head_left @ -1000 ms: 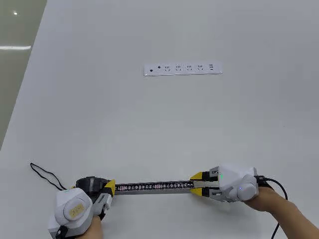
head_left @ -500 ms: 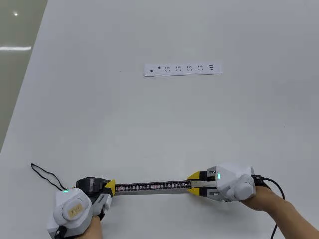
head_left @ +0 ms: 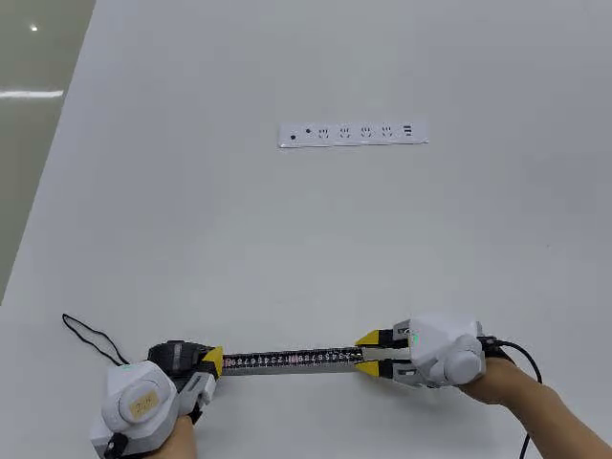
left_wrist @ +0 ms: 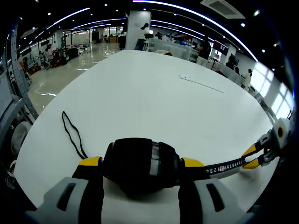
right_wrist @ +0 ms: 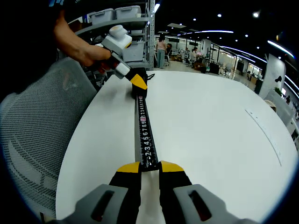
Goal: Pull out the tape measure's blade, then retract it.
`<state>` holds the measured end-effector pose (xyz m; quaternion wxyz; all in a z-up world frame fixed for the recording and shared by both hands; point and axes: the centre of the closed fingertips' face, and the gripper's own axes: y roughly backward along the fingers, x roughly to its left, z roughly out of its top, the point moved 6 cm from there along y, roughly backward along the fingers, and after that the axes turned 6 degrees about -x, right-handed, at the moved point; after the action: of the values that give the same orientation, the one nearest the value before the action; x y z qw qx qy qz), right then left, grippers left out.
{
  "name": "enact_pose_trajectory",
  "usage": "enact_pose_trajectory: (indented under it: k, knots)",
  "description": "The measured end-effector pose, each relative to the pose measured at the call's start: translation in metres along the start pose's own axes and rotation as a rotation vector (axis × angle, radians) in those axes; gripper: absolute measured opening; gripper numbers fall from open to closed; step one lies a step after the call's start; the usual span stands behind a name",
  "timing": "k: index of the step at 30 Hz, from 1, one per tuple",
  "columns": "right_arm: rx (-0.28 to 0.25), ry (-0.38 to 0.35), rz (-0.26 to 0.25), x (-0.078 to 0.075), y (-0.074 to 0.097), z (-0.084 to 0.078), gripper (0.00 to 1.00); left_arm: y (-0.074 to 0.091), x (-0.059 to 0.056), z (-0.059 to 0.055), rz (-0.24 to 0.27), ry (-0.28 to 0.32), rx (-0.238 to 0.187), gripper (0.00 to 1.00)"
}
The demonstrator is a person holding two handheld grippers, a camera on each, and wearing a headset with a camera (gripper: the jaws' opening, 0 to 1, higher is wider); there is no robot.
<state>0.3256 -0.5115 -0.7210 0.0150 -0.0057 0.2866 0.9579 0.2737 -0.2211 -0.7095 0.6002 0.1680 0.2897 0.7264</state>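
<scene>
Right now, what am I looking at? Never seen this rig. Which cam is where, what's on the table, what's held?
There is no robot here: a person holds a two-jaw claw in each hand. The head view comes from a headset camera looking down at the white table. The two round pictures come from fisheye cameras riding on the claws, each looking along its own jaws. The left claw is clamped around a black tape measure case. The right claw pinches the end of the blade, which is pulled out and stretches between the two claws. Also on the table are a white power strip farther away and a thin black cord loop beside the case.
</scene>
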Motion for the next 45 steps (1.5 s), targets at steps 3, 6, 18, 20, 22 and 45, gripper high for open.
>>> enact_pose_trajectory:
  k: [3, 6, 18, 20, 22, 45]
  knots:
    - [-0.002, 0.003, 0.003, -0.001, -0.002, 0.001, 0.12, 0.000, 0.000, 0.001, -0.001, 0.003, 0.000, 0.61]
    - [-0.006, 0.005, 0.005, -0.001, -0.004, 0.004, 0.12, 0.001, 0.000, 0.001, -0.002, 0.008, 0.000, 0.61]
    - [-0.019, 0.011, 0.016, -0.001, -0.013, 0.010, 0.12, 0.000, 0.002, 0.001, -0.008, 0.018, -0.004, 0.61]
    - [-0.019, 0.012, 0.017, -0.001, -0.013, 0.012, 0.12, 0.000, 0.002, 0.001, -0.009, 0.019, -0.003, 0.61]
    - [-0.022, 0.013, 0.017, -0.002, -0.015, 0.013, 0.12, 0.000, 0.002, 0.001, -0.009, 0.021, -0.004, 0.61]
    - [-0.024, 0.013, 0.027, -0.002, -0.023, 0.019, 0.12, -0.001, 0.004, 0.002, -0.012, 0.027, 0.001, 0.62]
